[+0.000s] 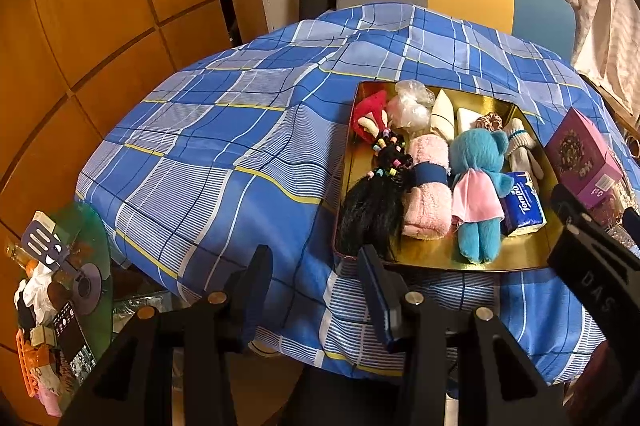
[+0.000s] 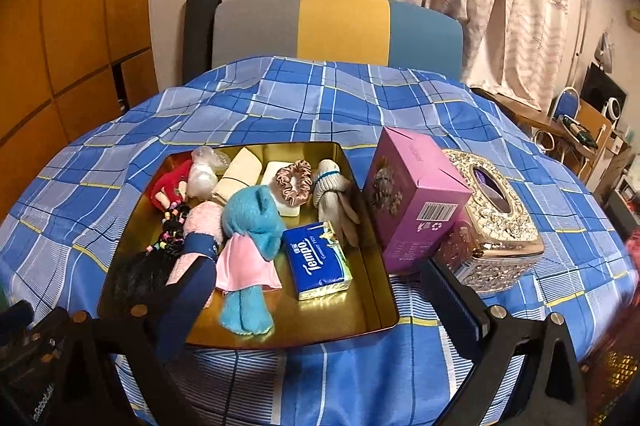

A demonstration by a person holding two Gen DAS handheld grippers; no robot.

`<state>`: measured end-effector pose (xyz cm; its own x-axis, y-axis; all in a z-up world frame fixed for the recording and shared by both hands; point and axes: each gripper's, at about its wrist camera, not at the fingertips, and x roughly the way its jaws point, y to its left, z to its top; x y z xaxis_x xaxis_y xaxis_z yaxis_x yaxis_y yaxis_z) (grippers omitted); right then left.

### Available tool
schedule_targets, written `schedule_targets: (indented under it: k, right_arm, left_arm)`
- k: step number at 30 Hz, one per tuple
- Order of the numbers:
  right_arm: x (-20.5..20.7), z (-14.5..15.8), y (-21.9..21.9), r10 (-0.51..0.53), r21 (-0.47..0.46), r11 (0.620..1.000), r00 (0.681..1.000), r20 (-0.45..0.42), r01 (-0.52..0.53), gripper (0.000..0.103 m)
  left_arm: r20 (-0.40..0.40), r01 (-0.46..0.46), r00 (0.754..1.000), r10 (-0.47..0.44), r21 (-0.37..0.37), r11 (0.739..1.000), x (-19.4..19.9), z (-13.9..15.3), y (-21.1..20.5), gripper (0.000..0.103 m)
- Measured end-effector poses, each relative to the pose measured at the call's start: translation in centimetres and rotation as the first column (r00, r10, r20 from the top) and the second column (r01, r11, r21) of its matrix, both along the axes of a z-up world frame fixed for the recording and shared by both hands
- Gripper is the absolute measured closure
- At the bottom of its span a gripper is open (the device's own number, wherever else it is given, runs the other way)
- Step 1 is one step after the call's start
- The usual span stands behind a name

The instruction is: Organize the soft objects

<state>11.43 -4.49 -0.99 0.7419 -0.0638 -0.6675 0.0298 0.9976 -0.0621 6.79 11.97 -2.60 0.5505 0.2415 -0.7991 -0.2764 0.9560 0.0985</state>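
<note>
Tray (image 2: pixel 372 290): gold, set on the checked cloth (image 2: pixel 328 98), by the table's near edge.
Contents, front: blue plush (image 2: pixel 250 226), pink towel (image 2: pixel 200 226) with navy band, Tempo pack (image 2: pixel 320 260), black hairpiece (image 2: pixel 140 270) with beads.
Contents, back: red toy (image 2: pixel 168 186), plastic bag (image 2: pixel 204 174), cream pouch (image 2: pixel 236 174), scrunchie (image 2: pixel 294 180), glove (image 2: pixel 336 202).
Purple box (image 2: pixel 412 198): stood just right of the tray, touching an ornate tissue box (image 2: pixel 492 218).
Left gripper (image 1: pixel 316 290): jaws parted, nothing held, kept near the tray's front left corner.
Right gripper (image 2: pixel 320 306): jaws spread wide, nothing held, kept at the tray's front edge.
Chair (image 2: pixel 340 26): placed behind the table.
</note>
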Motion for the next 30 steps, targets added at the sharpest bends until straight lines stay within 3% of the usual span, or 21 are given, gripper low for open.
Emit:
schedule_targets:
  k: [30]
  right_arm:
    - [-0.05,-0.72,-0.04,0.013,0.021,1.000,1.000,-0.020,-0.012,0.000]
  left_arm:
    - [-0.010,0.021,1.000,-0.021,0.008,1.000,0.07,-0.51,-0.65,0.059]
